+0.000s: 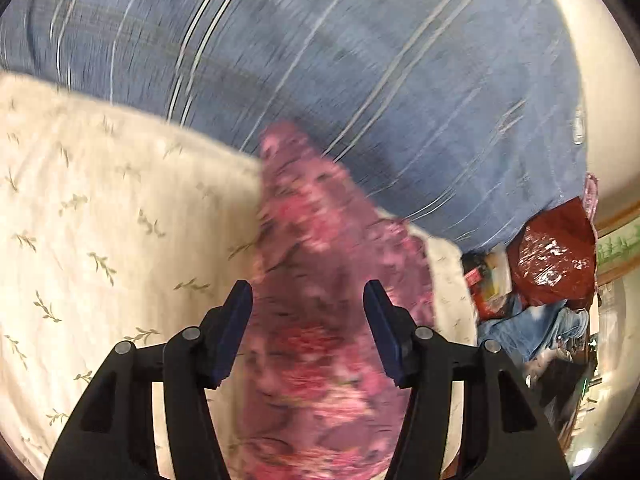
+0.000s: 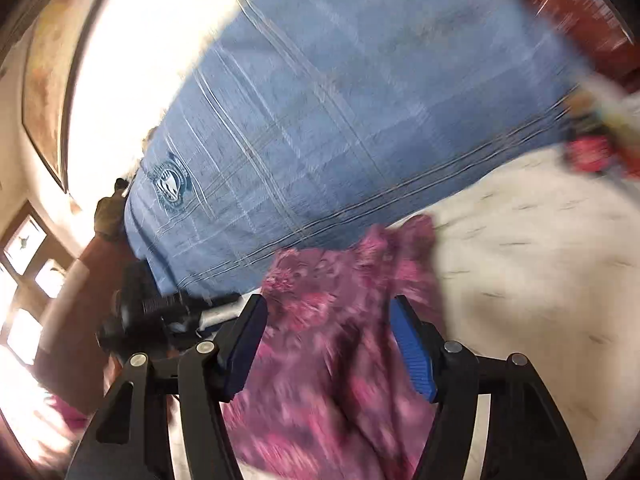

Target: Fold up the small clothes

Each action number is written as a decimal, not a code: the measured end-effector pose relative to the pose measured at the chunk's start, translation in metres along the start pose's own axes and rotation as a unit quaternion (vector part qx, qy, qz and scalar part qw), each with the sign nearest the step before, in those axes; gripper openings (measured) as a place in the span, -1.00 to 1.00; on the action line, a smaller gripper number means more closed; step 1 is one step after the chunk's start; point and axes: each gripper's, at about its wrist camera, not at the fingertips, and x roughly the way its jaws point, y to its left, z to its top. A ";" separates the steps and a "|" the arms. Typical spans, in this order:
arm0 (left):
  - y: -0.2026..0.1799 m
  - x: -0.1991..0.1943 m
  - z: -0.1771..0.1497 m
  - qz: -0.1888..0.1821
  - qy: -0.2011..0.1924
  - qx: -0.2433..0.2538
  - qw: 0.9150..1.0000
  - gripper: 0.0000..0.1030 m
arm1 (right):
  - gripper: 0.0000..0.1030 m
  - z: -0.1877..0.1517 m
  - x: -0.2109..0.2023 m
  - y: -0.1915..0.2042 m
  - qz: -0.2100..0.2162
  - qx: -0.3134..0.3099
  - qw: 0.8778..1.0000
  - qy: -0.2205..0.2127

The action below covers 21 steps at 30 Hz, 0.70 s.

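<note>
A pink floral garment (image 1: 320, 280) lies bunched on a cream sheet with a leaf print (image 1: 100, 220), filling the lower centre of the left wrist view and the lower centre of the right wrist view (image 2: 340, 340). The left gripper (image 1: 307, 296) has its jaws spread wide with the cloth between and below them, not pinched. The right gripper (image 2: 330, 312) is likewise released over the cloth. A blue striped blanket (image 2: 340, 120) fills the upper frame; a red plastic bag (image 1: 556, 256) sits at right. Both views are blurred.

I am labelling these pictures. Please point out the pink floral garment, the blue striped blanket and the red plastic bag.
pink floral garment (image 1: 320, 264): left wrist view, middle of cloth.
blue striped blanket (image 2: 360, 120): right wrist view, open middle.
red plastic bag (image 1: 554, 252): left wrist view, shiny front.
</note>
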 end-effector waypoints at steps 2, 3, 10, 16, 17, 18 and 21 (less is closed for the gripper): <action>0.004 0.008 0.000 -0.001 0.005 0.001 1.000 0.10 | 0.21 0.017 0.043 -0.007 -0.012 0.021 0.999 0.040; 0.005 0.009 -0.001 -0.002 0.008 0.000 1.000 0.09 | 0.19 0.027 0.065 -0.012 -0.026 0.023 0.997 0.066; -0.004 0.043 0.008 0.014 0.039 0.021 0.999 0.09 | -0.38 0.027 0.136 -0.013 -0.109 -0.033 0.981 0.160; -0.030 0.032 -0.004 0.030 -0.022 0.058 0.998 0.06 | -0.82 0.042 0.078 0.011 -0.075 -0.091 0.992 0.055; -0.034 0.045 -0.007 0.046 -0.017 0.071 0.996 0.07 | -0.82 0.044 0.078 0.004 -0.087 -0.085 0.991 0.052; -0.037 0.055 -0.009 0.060 -0.010 0.082 0.995 0.10 | -0.82 0.044 0.085 -0.005 -0.106 -0.084 0.989 0.063; -0.045 0.080 -0.019 0.110 0.007 0.112 0.988 0.11 | -0.80 0.031 0.115 -0.035 -0.158 -0.072 0.977 0.125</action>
